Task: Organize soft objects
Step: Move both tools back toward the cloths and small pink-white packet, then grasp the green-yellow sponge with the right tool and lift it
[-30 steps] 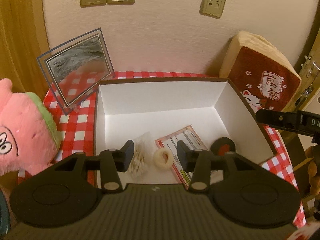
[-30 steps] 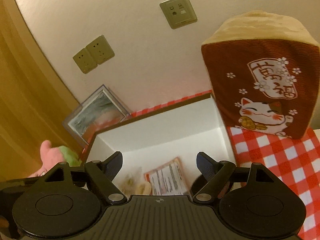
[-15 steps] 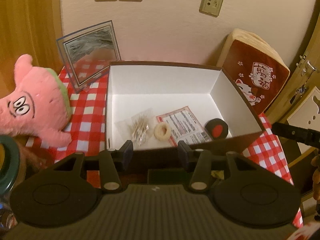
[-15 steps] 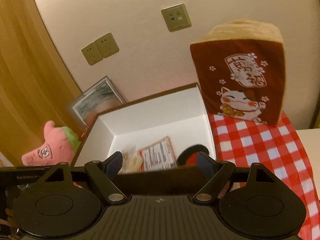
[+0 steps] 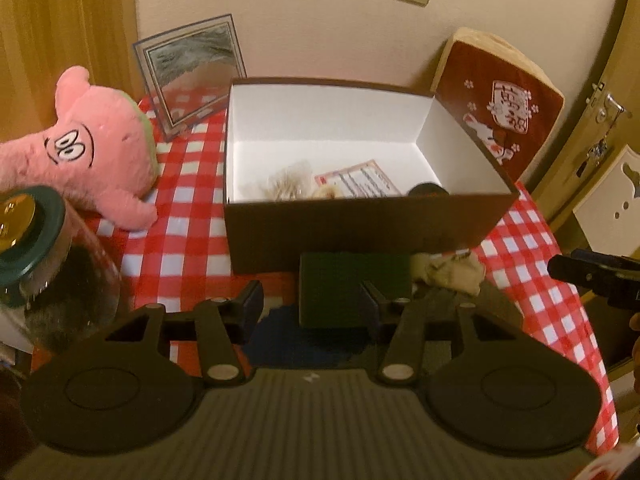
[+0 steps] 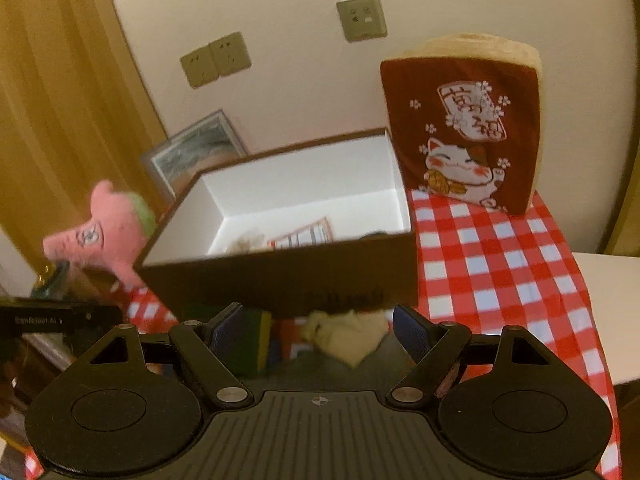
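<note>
My worry is the dark brown cardboard box with the white inside [image 5: 360,232]: the crumpled beige cloth bundle [image 6: 348,336] lies tucked right against its front wall, so if I come in low with my right tongs [image 6: 318,332] a finger could catch the wall and shove the box back toward the maroon lucky-cat cushion [image 6: 464,132]. The cloth is limp, too, and a pinch on one fold might let the rest trail out. On the other side, the glass jar with the dark green lid [image 5: 44,264] stands close by my left tongs [image 5: 312,306], and a careless swing could knock it.

Both tongs are spread wide and carry nothing. The right pair brackets the beige bundle without touching it, as far as the blur lets me judge. The left pair hangs over the red-and-white checked tablecloth [image 5: 184,216], pointed at a dark green block [image 5: 352,280] beside the bundle. The pink plush toy with cartoon eyes [image 5: 92,156] lies left of the box, untouched.
</note>
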A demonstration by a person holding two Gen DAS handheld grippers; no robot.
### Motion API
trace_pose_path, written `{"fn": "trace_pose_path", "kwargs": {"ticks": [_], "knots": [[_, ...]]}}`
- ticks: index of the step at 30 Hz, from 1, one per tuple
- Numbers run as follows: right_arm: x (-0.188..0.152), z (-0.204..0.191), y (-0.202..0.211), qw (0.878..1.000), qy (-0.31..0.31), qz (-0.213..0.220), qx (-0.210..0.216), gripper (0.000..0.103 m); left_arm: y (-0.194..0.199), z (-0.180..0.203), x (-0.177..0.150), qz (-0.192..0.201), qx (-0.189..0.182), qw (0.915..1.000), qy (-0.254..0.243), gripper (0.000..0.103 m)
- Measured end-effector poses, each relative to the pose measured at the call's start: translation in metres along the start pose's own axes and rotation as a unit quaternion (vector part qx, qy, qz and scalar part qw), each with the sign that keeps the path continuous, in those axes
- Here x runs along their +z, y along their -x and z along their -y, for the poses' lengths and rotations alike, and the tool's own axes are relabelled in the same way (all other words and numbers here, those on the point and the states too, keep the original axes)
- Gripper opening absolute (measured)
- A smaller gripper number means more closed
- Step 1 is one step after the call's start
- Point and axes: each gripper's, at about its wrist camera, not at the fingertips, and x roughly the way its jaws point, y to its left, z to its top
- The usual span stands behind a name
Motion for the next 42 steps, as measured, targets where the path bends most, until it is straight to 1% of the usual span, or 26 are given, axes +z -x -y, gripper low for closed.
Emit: {"fn": "trace_pose_path", "kwargs": {"ticks": [5,10,15,23,31,34,37,40,42], "knots": [[-0.021,-0.005,0.005,1.000,0.011,-0.015,-0.001,0.081,0.003,0.002,-0.016,-0.006,-0.003,1.0000,-0.003,0.049],[-0.034,-0.006,0.008,0.999,0.017,-0.027,-0.010,0.081,0.001,0.004,-0.031,-0.018,-0.007,0.9998,-0.008,0.049],[-0.042,-0.006,0.010,0.999,0.019,-0.033,-0.016,0.081,-0.003,0.011,-0.044,-0.020,0.000,0.9993,-0.033,0.050],[-0.050,-0.006,0.010,0.999,0.022,-0.042,-0.023,0.081,-0.014,0.018,-0.052,-0.018,0.001,0.9978,-0.064,0.054],[-0.055,-0.009,0.001,0.997,0.038,-0.052,-0.031,0.081,-0.026,0.016,-0.054,-0.030,-0.003,0.9971,-0.070,0.054],[-0.055,-0.017,-0.007,0.996,0.061,-0.055,-0.026,0.081,-0.030,0.013,-0.054,-0.034,-0.001,0.9970,-0.070,0.054],[-0.055,-0.030,-0.018,0.993,0.106,-0.051,-0.018,0.081,-0.033,0.009,-0.054,-0.039,0.002,0.9972,-0.065,0.054],[-0.055,-0.049,-0.031,0.986,0.163,-0.045,-0.005,0.081,-0.038,0.002,-0.054,-0.045,0.006,0.9975,-0.055,0.054],[-0.055,-0.060,-0.040,0.978,0.204,-0.036,0.009,0.081,-0.040,-0.002,-0.053,-0.048,0.010,0.9976,-0.048,0.054]]}}
